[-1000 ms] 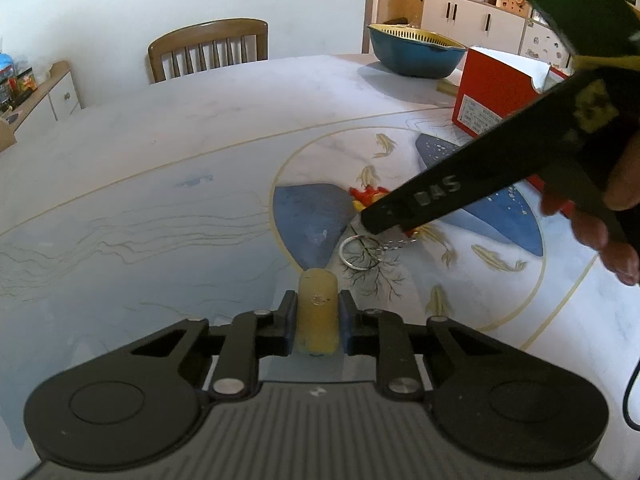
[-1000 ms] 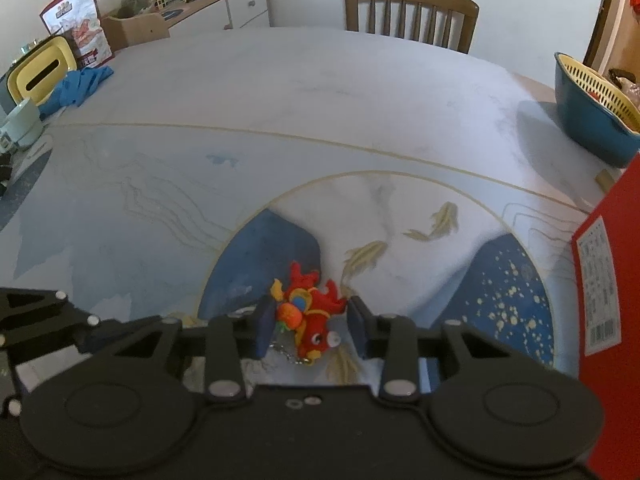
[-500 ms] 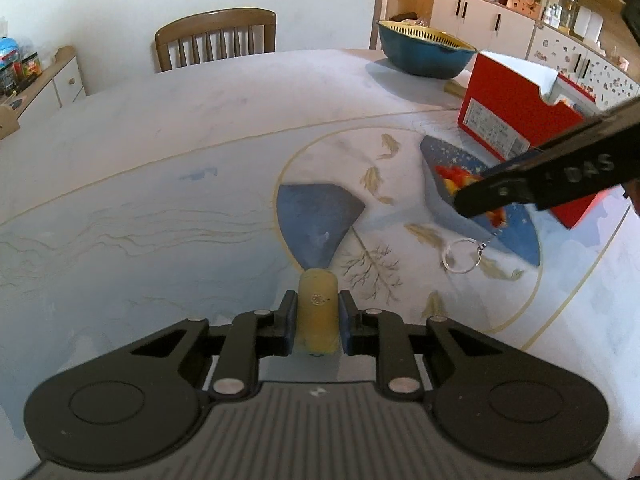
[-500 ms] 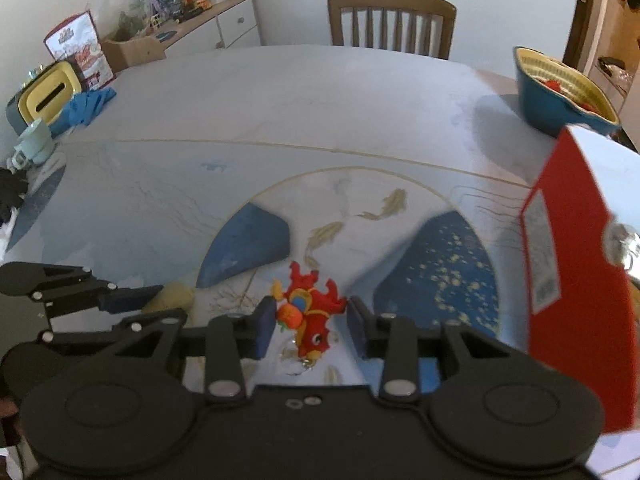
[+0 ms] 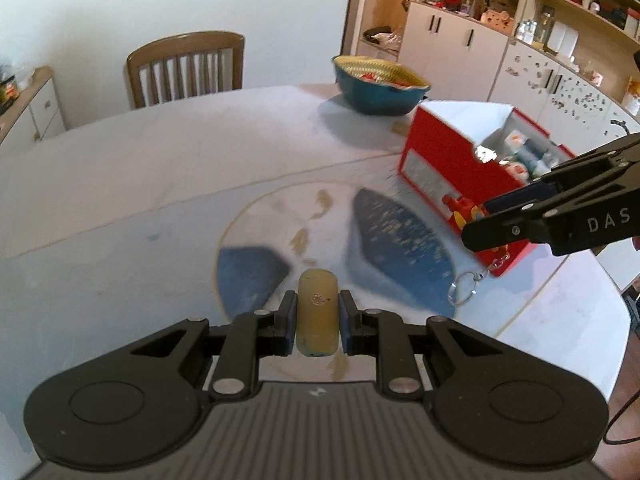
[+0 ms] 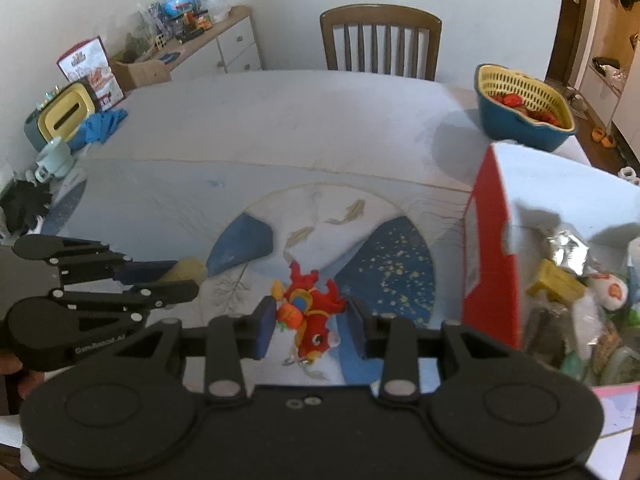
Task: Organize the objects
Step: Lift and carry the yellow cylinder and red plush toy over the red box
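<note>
The middle of the surface (image 6: 280, 128) lies bare from the painted fish circle back to the wooden chair (image 6: 380, 40), giving open passage there. On its right side the red box (image 5: 452, 160) stands open-topped and already crowded with small items, its tall red wall facing the centre. Just behind the box sits the blue colander basket (image 5: 376, 88). The right tongs (image 5: 476, 224) hang beside the box's near corner, above a bare strip of surface. At the far left edge a tissue holder (image 6: 60, 114), blue cloth (image 6: 100, 128) and mug (image 6: 54, 158) crowd together.
</note>
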Motion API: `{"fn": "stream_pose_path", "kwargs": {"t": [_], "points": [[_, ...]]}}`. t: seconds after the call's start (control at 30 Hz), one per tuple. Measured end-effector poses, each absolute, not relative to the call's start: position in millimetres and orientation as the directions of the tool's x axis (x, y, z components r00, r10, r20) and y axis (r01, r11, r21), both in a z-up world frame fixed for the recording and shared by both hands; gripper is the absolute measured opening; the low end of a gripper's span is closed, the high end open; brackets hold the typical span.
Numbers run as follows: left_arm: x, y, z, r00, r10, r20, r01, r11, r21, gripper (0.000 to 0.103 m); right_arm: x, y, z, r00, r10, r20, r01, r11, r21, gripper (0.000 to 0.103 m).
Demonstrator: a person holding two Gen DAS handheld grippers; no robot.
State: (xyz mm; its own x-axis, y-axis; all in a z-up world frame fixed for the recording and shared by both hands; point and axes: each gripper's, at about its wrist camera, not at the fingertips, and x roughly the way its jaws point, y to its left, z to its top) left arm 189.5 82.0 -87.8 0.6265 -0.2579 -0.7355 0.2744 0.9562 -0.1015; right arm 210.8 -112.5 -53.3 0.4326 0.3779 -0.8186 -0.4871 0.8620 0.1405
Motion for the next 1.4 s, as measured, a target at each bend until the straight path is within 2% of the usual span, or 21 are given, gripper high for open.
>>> {"fn": "stream_pose_path", "kwargs": {"t": [0.27,0.63,1.1,1.4], "points": [[198,45,-59,0.632,-0.286,-0.721,0.314,0.944,-0.099,0.021,213,-152,-25,0.437,0.399,-0.806,-0.451,0.873,0.188,0.037],[218,-23,-27,0.647,-0.331,-0.687,0.368,0.925,-0.098,0.021,217,-209,-2,0.496,0.397,-0.772,-0.444,0.88,0.167,0.037],[251,-123,-14,0.63,-0.371,-0.682,0.437,0.896,-0.084,0.021,237,-291,2,0.541,0.383,-0.749,-0.428,0.892,0.146,0.037],[281,-166,-25,0.586,-0.385,-0.713,0.466,0.88,-0.092,0.021,259,-336,-12,0.556,0.342,-0.758,-0.384,0.914,0.131,0.037]]}}
